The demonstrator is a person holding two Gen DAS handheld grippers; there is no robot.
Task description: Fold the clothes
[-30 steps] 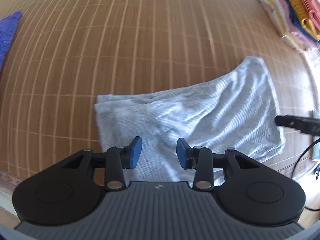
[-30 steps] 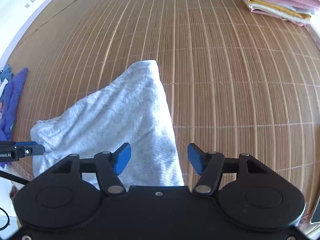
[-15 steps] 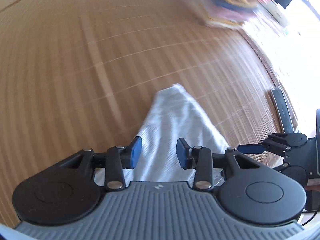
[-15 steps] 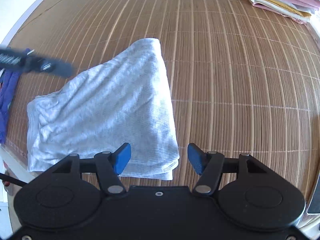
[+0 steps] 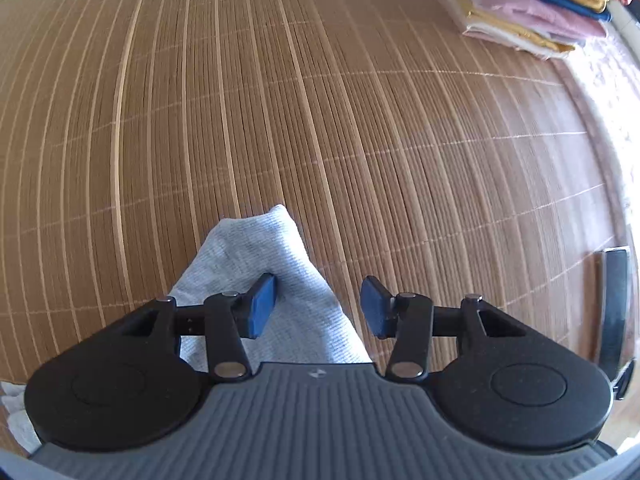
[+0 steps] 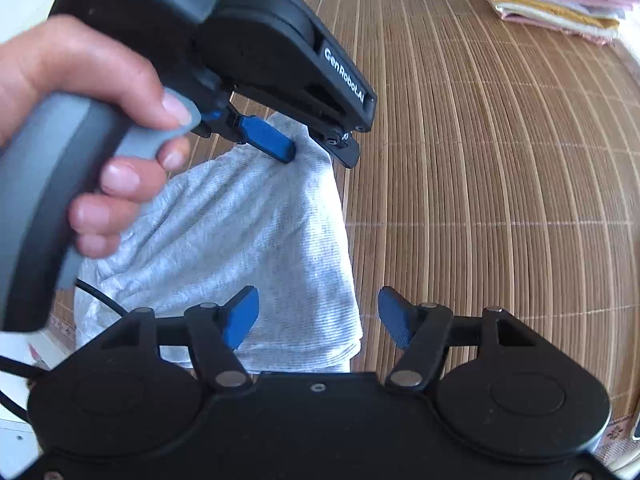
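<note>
Right wrist view: left gripper (image 6: 316, 148) fingers opening over the grey garment's (image 6: 248, 240) far corner, seemingly not pinching yet. Right gripper (image 6: 318, 316) fingers spread above the near edge; next, both must pinch corners for another fold

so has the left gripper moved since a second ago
Yes. The left gripper has swung in over the grey garment's far corner; earlier it sat at its left edge.

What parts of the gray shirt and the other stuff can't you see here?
- Gray garment: left wrist view, the near part is hidden under the left gripper, whose jaws are opening.
- Right wrist view: a hand covers its left side.
- Folded pile: cut off by the top edge.
</note>
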